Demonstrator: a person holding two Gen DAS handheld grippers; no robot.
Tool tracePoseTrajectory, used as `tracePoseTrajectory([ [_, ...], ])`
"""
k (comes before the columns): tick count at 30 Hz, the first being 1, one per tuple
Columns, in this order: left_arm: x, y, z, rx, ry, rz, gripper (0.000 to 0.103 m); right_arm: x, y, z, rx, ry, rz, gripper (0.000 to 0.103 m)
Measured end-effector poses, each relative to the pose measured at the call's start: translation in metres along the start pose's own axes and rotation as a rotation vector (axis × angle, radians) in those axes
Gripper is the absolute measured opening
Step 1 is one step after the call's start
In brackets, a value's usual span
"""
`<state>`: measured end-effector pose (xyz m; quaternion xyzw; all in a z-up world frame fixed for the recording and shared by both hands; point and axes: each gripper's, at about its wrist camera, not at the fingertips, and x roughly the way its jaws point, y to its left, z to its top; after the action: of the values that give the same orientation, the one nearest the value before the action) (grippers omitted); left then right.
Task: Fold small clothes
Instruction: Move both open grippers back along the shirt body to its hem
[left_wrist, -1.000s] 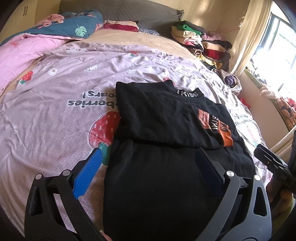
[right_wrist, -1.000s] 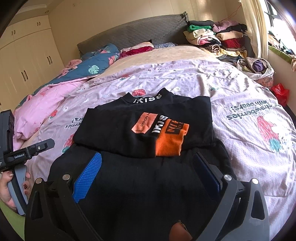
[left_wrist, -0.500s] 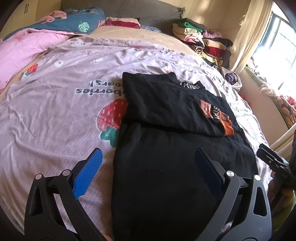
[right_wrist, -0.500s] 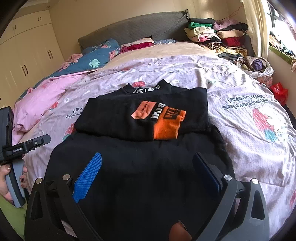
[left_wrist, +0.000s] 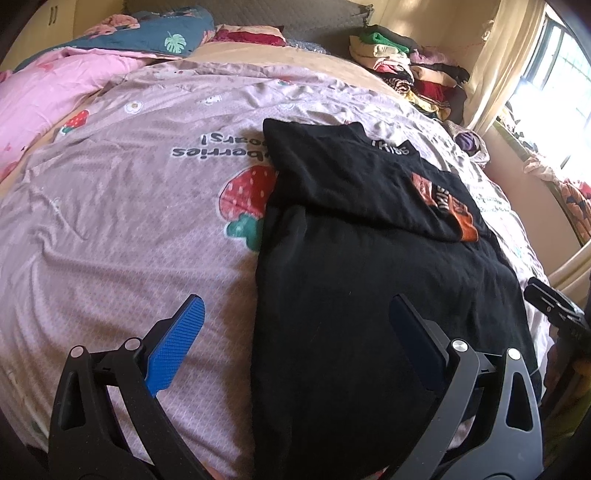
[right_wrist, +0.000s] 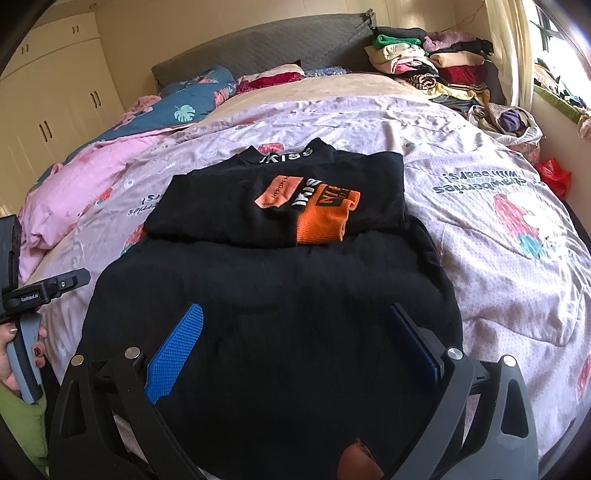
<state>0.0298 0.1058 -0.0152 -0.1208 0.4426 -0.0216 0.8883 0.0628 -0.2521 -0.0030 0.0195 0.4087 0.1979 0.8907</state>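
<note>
Right wrist view, black shirt (right_wrist: 280, 295) lying lengthwise, collar toward headboard (right_wrist: 266, 40)

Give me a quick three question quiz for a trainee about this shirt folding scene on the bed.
1. True or false: both grippers, left and right, are open.
2. What does the black shirt lie on? A) bedspread B) floor C) chair
3. Fill in: the clothes pile sits by the ____.

Key: 1 true; 2 A, the bedspread; 3 headboard.
</note>
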Motion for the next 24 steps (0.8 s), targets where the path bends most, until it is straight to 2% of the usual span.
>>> tracePoseTrajectory([
  [11,-0.006,0.009,-0.021,0.000,0.016,-0.018,0.091,-0.003,-0.001,-0.010,-0.011,0.023,-0.015,0.098],
  [13,-0.007,0.011,-0.025,-0.003,0.019,-0.029,0.073,-0.004,-0.001,-0.012,-0.014,0.024,-0.016,0.098],
  [14,-0.007,0.012,-0.027,-0.006,0.023,-0.038,0.068,-0.004,-0.001,-0.012,-0.015,0.024,-0.016,0.098],
  [16,-0.007,0.012,-0.031,-0.010,0.038,-0.064,0.051,-0.004,-0.001,-0.013,-0.019,0.028,-0.019,0.098],
  [18,-0.004,0.013,-0.036,-0.018,0.058,-0.083,0.042,-0.004,-0.003,-0.015,-0.019,0.030,-0.027,0.098],
  [19,-0.003,0.014,-0.038,-0.019,0.066,-0.087,0.038,-0.005,-0.005,-0.015,-0.017,0.031,-0.028,0.098],
  [24,0.001,0.016,-0.051,-0.025,0.100,-0.089,0.038,-0.011,-0.009,-0.019,-0.032,0.036,-0.033,0.098],
])
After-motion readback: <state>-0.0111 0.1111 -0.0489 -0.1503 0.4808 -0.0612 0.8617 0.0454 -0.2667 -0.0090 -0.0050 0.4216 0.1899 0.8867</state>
